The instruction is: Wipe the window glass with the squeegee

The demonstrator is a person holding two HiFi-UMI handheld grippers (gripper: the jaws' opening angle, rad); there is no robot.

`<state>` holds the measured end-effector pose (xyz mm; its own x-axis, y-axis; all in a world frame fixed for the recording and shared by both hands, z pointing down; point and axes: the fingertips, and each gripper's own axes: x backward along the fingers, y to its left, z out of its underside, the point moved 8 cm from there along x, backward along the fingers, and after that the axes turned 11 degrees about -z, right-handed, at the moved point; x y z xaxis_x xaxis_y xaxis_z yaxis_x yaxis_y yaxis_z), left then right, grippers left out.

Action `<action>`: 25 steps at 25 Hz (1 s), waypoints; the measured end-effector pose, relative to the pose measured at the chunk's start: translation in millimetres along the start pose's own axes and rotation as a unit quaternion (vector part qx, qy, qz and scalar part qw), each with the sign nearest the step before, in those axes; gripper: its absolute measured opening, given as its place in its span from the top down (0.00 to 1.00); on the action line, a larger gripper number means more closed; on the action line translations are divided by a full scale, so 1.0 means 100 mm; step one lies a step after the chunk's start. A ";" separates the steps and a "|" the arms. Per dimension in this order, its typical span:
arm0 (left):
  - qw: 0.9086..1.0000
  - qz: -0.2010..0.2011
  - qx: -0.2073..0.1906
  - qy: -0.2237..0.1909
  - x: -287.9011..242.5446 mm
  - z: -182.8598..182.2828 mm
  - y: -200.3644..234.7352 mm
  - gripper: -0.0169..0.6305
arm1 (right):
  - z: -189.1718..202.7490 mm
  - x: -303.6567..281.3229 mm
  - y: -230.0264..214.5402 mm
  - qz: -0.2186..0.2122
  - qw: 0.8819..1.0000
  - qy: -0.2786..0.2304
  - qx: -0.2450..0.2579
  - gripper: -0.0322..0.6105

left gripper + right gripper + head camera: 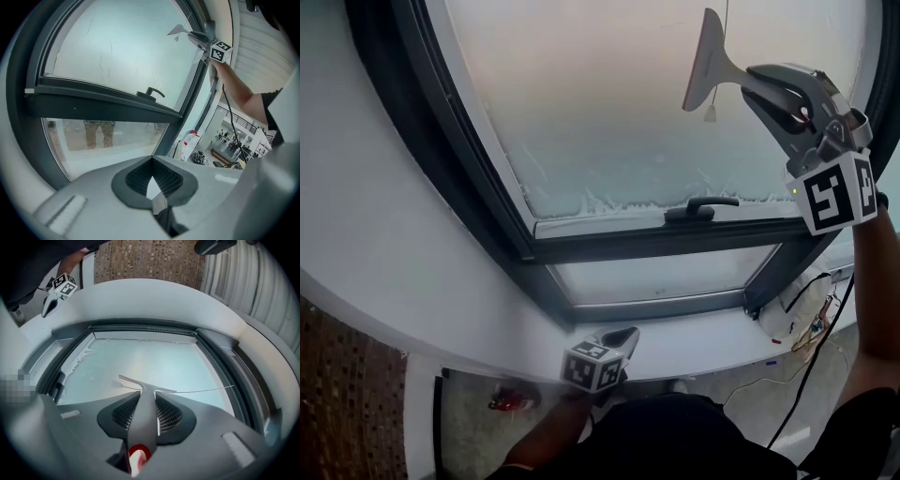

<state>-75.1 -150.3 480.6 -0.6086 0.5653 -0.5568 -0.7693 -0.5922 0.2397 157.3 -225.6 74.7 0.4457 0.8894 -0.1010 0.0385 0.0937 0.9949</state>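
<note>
Squeegee point(712, 66) is in my right claw point(766, 87), jaws clamped on its grey handle. In the right gripper view the handle point(143, 411) runs straight out between the pads, with the blade crosswise just past the jaw tips. Gripping that far back puts the whole blade ahead of the claw, so I judge it's set up for a pull stroke.

Blade sits at the window glass point(637, 103), high on the pane and tilted. Can't tell if the rubber actually touches. A thin pull cord point(711, 111) hangs just below the blade and could snag.

Well below the right claw, white residue point(600, 201) lines the bottom edge of the glass, so that strip looks unwiped. The window handle point(701, 208) is down there too, and a downward stroke would need to stop short of it.

Left claw point(619, 339) is far below and to the left of the right one, over the sill point(703, 339). Its jaws are closed tip to tip with nothing between them point(152, 174). It looks parked out of the way, since this is a one-handed job.
</note>
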 end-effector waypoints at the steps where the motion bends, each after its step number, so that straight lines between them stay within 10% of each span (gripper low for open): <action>1: 1.000 0.001 -0.003 -0.002 0.01 -0.01 0.02 0.97 | -0.05 0.01 0.12 -0.003 1.000 -0.005 -0.016 0.76; 7: 1.000 0.009 -0.019 -0.001 0.05 0.04 0.18 0.97 | -0.32 0.14 1.02 0.002 0.969 -0.073 -0.234 0.76; 13: 0.999 0.027 -0.029 -0.005 0.03 0.10 0.25 0.97 | -0.41 0.40 2.15 -0.013 0.889 -0.028 -0.457 0.76; 21: 0.999 0.036 -0.021 -0.013 0.06 0.20 0.12 0.97 | -0.56 0.71 3.36 -0.013 0.727 -0.055 -0.684 0.76; 25: 0.999 0.026 -0.014 -0.013 0.17 0.32 -0.01 0.97 | -0.69 0.94 3.67 -0.036 0.690 -0.067 -0.720 0.76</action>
<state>-91.3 -121.4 496.3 -0.6530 0.5478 -0.5230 -0.7307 -0.6372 0.2450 151.3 -76.8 429.7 0.5712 0.8191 -0.0535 -0.8206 0.5683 -0.0607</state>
